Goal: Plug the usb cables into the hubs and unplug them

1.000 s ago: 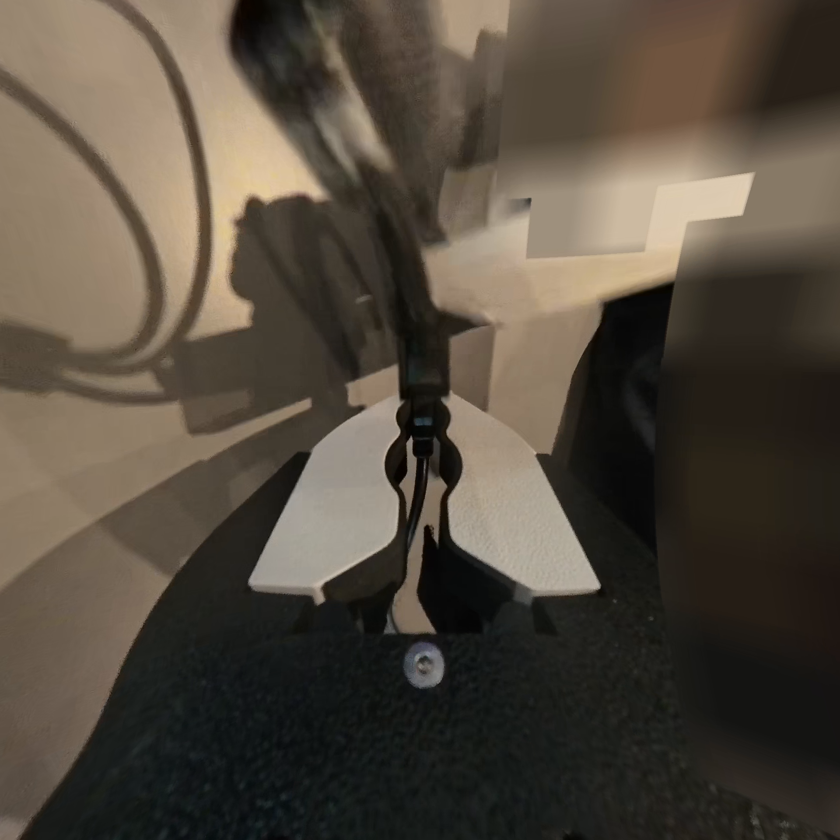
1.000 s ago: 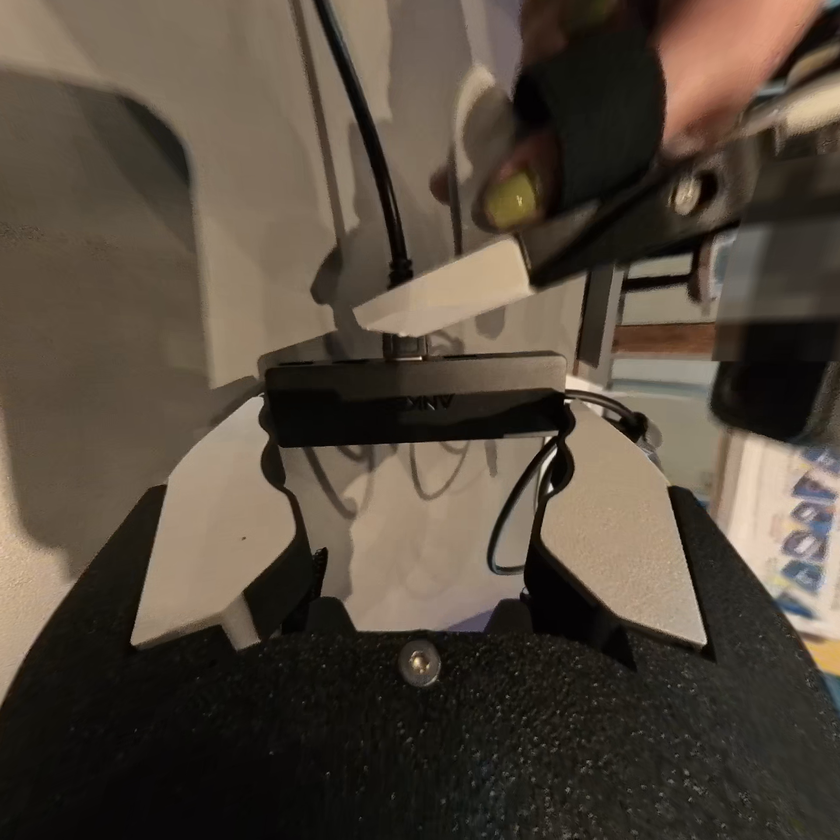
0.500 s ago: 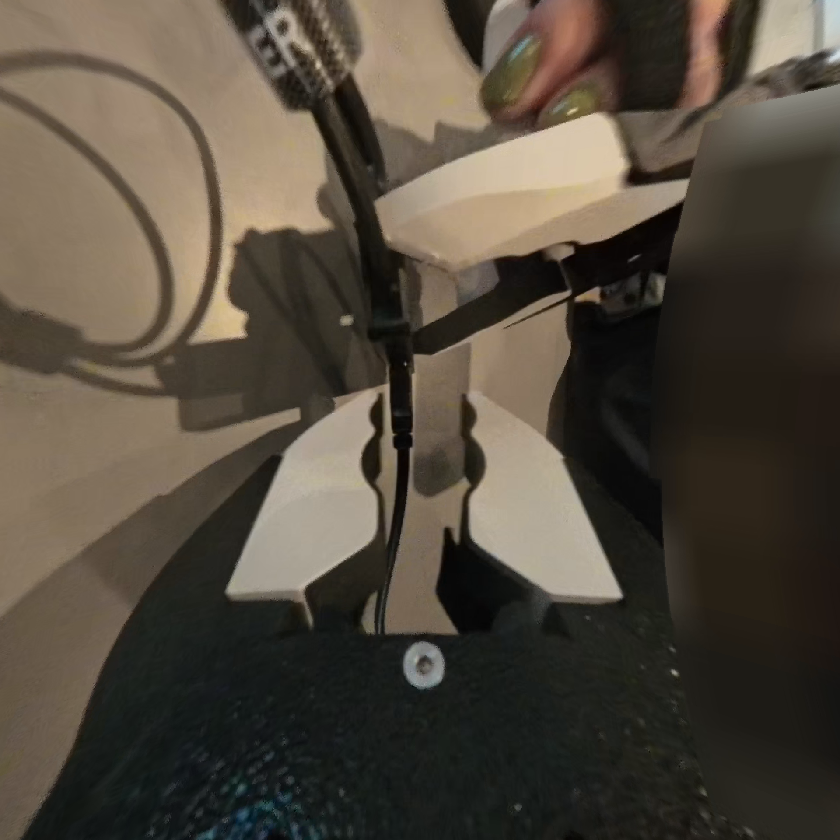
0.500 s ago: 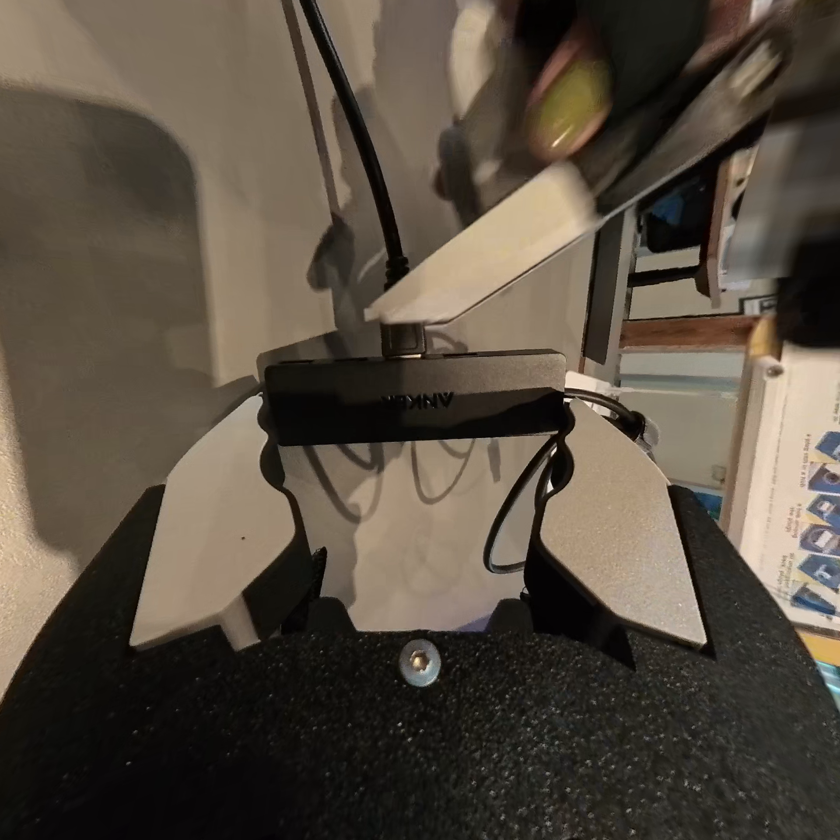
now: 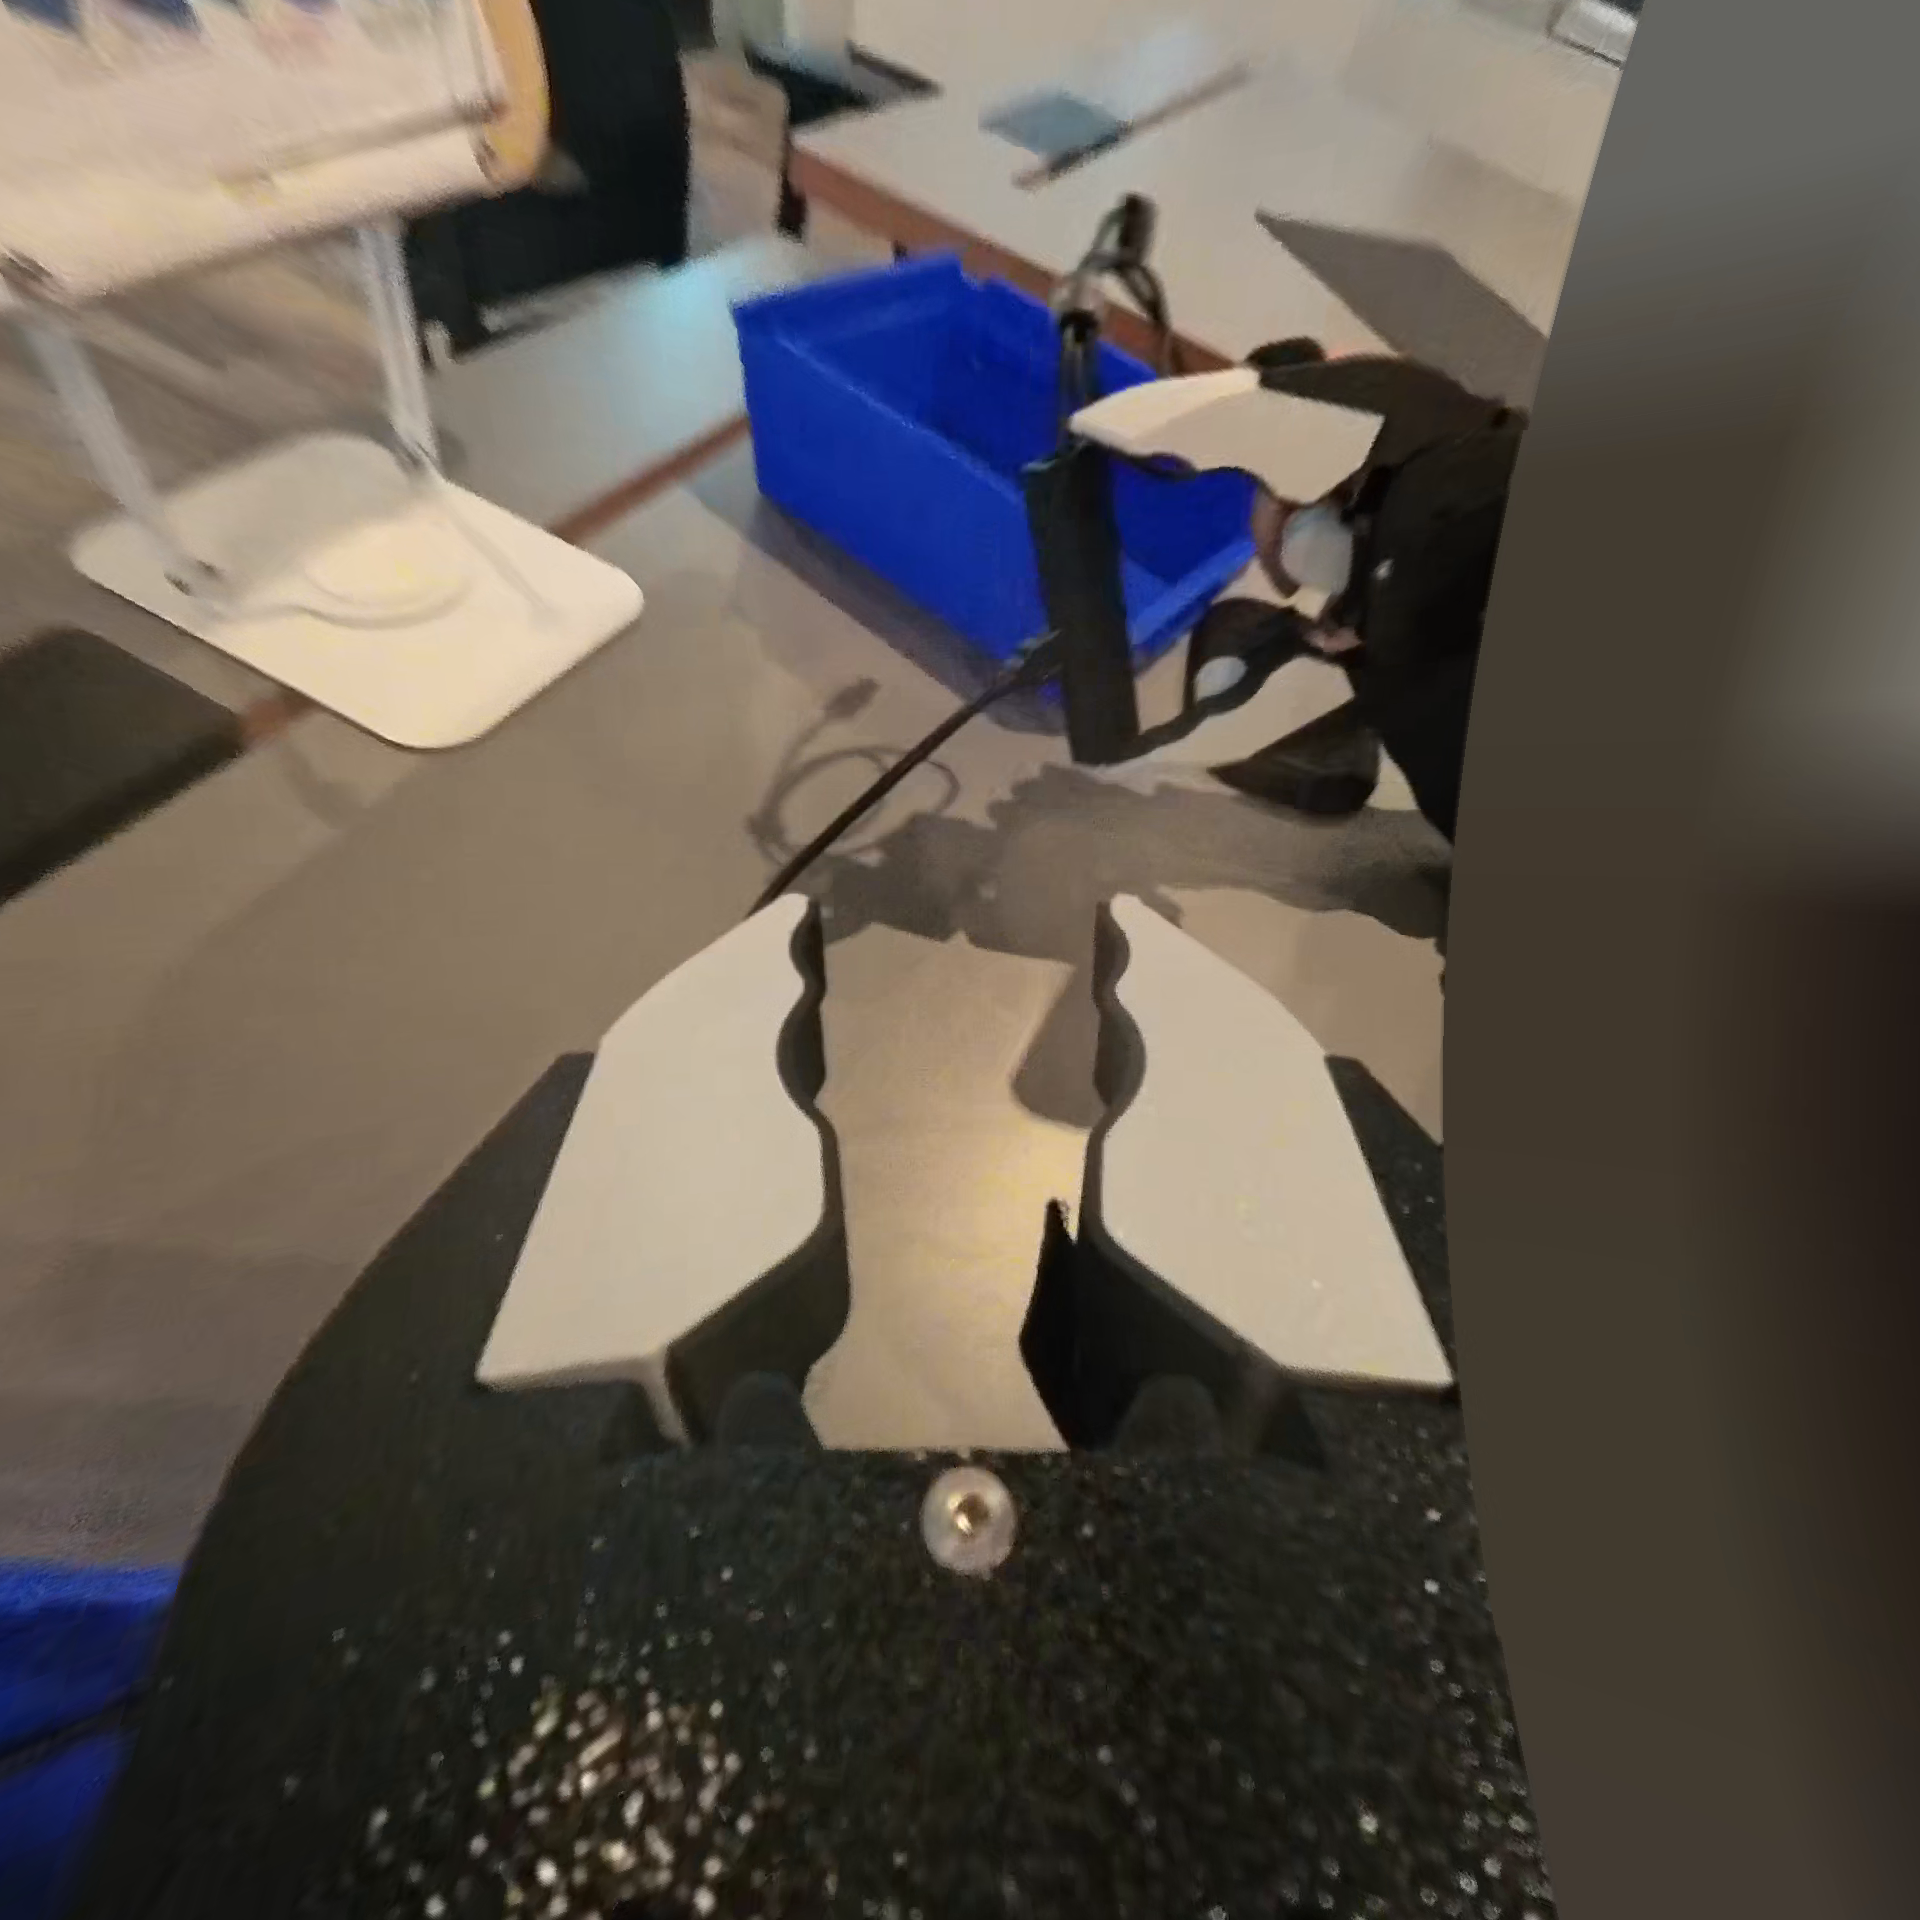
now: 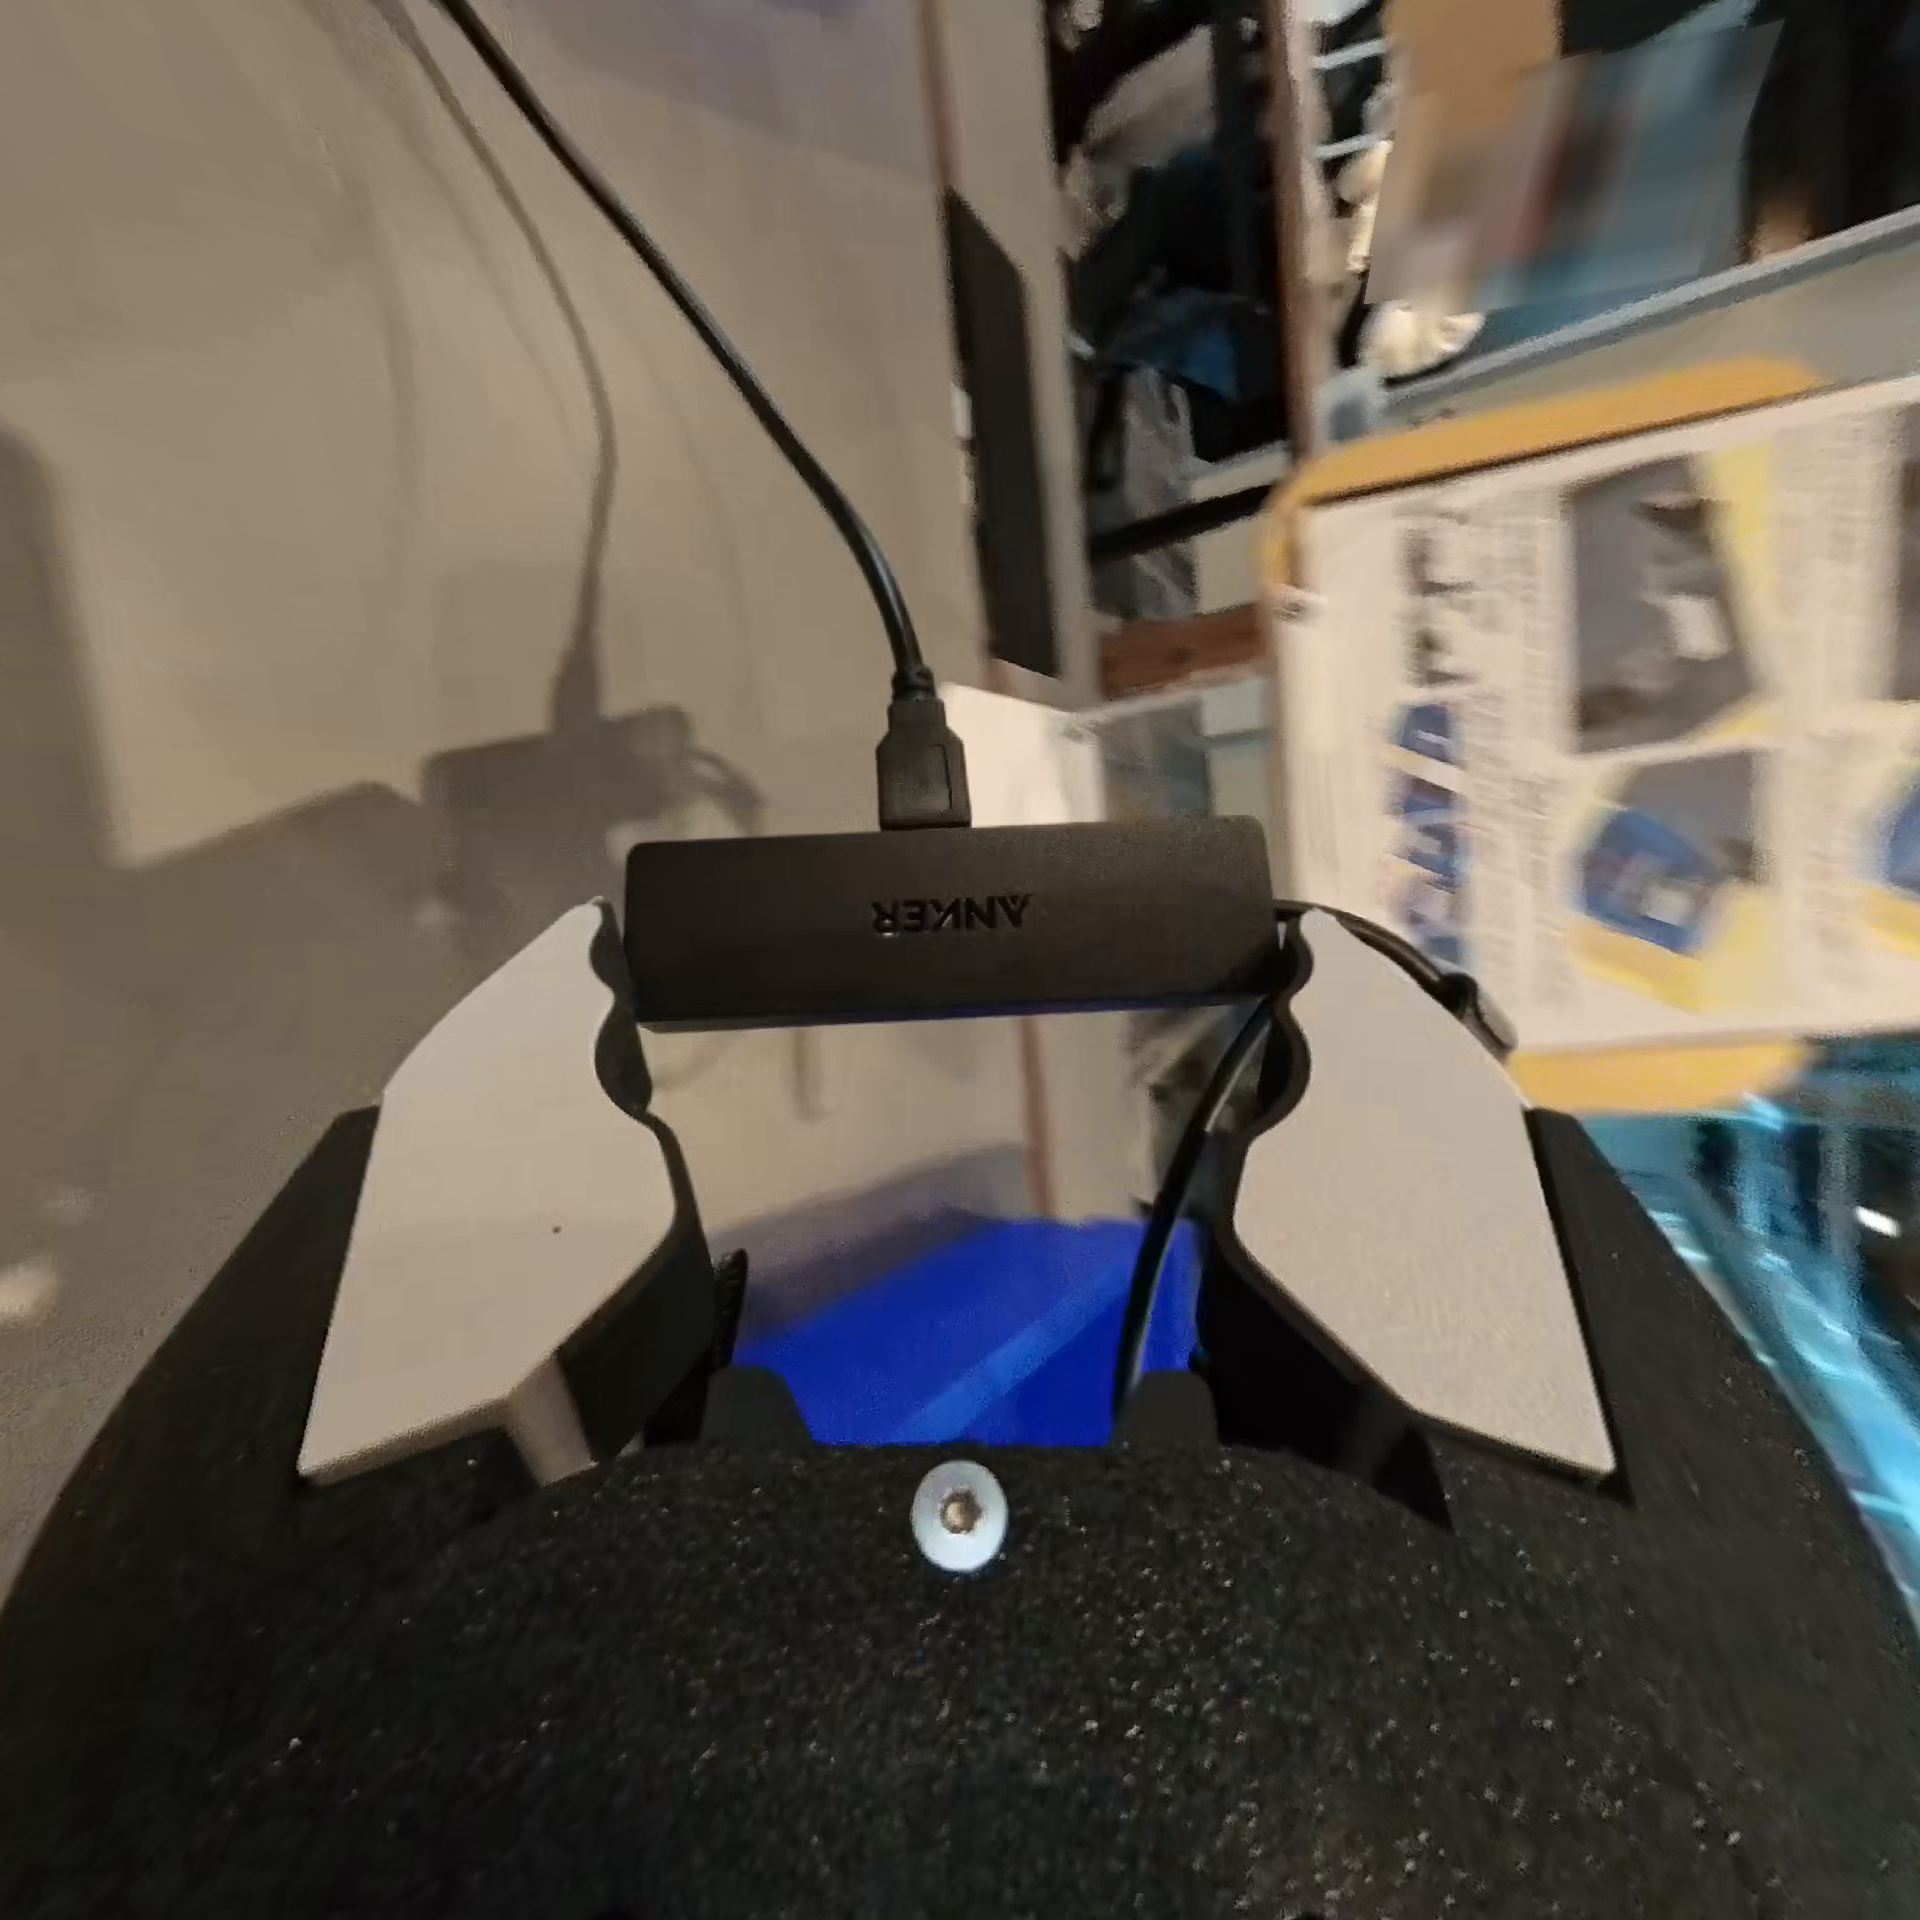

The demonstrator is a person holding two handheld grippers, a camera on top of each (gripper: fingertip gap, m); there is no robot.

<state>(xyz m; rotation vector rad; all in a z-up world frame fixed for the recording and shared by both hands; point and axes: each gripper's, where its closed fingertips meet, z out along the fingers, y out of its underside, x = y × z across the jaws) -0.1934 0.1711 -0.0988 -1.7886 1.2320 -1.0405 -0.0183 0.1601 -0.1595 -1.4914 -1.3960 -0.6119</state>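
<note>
My right gripper [image 6: 951, 925] is shut on a black USB hub [image 6: 945, 925], gripping its two short ends. A black USB plug [image 6: 923, 774] sits in the hub's far edge, and its cable [image 6: 727, 343] runs up and left. The hub's own lead [image 6: 1184, 1174] loops past the right finger. My left gripper [image 5: 961, 914] is open and empty above the grey table [image 5: 364, 987]. In the left wrist view the hub [image 5: 1081, 623] hangs upright between the right gripper's fingers [image 5: 1195, 416], and the black cable [image 5: 894, 769] slants down from it towards my left fingertip.
A blue bin [image 5: 883, 416] stands just behind the hub and shows below it in the right wrist view [image 6: 935, 1340]. A loose grey cable [image 5: 821, 774] lies coiled on the table. A white stand base [image 5: 364, 582] is at the left. Poster boards [image 6: 1610, 727] stand at the right.
My left gripper has opened, let go of the USB plug and drawn back from the hub. The plug stays in the hub. The right gripper has swung, with the blue bin now below it.
</note>
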